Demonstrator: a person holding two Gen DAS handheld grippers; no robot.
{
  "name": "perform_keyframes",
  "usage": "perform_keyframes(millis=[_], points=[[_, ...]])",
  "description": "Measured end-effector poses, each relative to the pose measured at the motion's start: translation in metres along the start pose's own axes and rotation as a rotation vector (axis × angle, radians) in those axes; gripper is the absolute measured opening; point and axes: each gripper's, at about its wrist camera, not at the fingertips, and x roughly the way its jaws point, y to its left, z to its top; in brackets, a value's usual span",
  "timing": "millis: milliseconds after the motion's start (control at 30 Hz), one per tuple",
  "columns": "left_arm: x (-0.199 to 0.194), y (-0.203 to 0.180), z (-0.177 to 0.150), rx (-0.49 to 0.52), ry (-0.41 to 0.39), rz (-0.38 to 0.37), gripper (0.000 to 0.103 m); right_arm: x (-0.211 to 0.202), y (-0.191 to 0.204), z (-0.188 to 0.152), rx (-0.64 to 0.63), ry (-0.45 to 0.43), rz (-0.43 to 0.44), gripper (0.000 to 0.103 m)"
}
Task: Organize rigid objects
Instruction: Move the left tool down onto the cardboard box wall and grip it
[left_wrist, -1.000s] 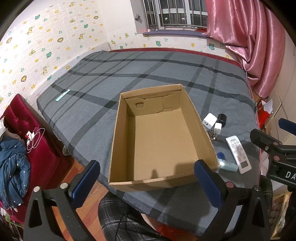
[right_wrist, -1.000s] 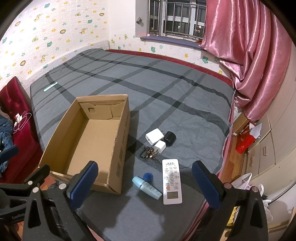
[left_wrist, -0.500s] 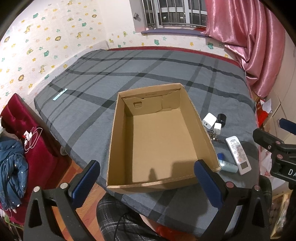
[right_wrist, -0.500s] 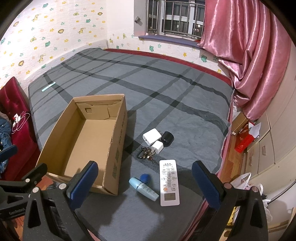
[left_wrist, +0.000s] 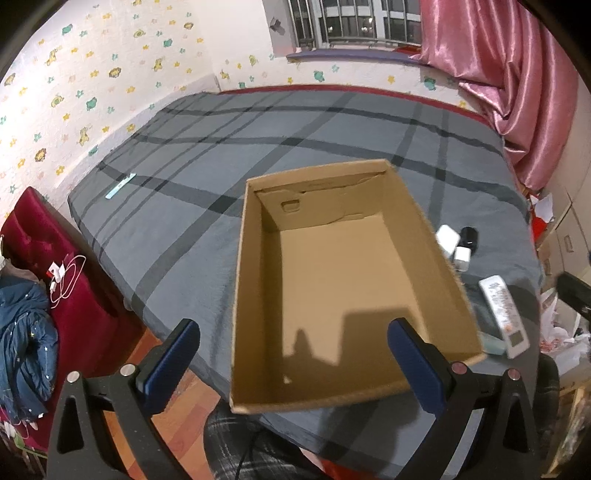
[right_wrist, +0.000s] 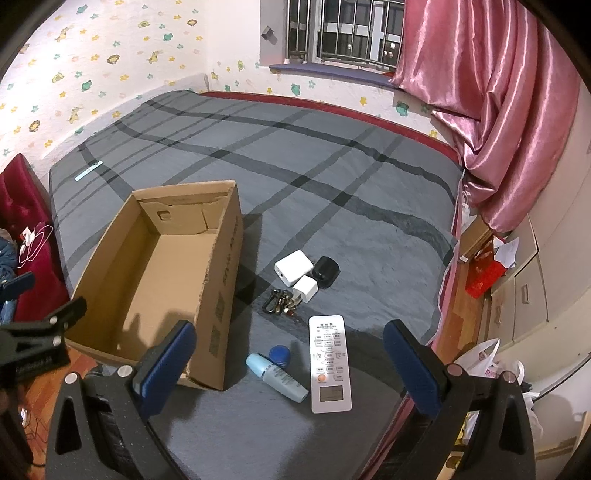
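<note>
On the grey plaid bed (right_wrist: 332, 177), cardboard box (right_wrist: 155, 273) beside remote (right_wrist: 330, 363)

Box (right_wrist: 155, 280) is open on top w/ bare floor inside, so there's free entry from above; its tall right wall (right_wrist: 225, 291) stands betw. the inside and the small items. Right of that wall the items crowd together: two white chargers (right_wrist: 293, 267), black charger (right_wrist: 325, 271), keys (right_wrist: 280, 306), remote (right_wrist: 330, 367), bottle (right_wrist: 275, 376), blue cap (right_wrist: 279, 355). Only narrow gaps betw. them. Far half of bed (right_wrist: 295, 155) is wide open; only a thin strip (right_wrist: 88, 172) lies near its left edge.
</note>
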Motion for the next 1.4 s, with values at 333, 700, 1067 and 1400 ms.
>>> perform_keyframes(millis=[333,700,1067,1400], points=[[0.057,0.029,0.016,-0.021,0.055,0.022,0.103,0.012,-0.007,-0.001,0.011,0.024,-0.008,0.103],[0.109,0.043,0.035,-0.003,0.086,0.027,0.103,0.015,-0.016,-0.001,0.026,0.026,-0.016,0.103],[0.134,0.047,0.039,0.023,0.147,-0.001,0.069,0.015,-0.020,0.000,0.032,0.024,-0.021,0.103],[0.148,0.041,0.032,0.026,0.198,-0.051,0.016,0.014,-0.025,0.001,0.033,0.020,-0.035,0.103]])
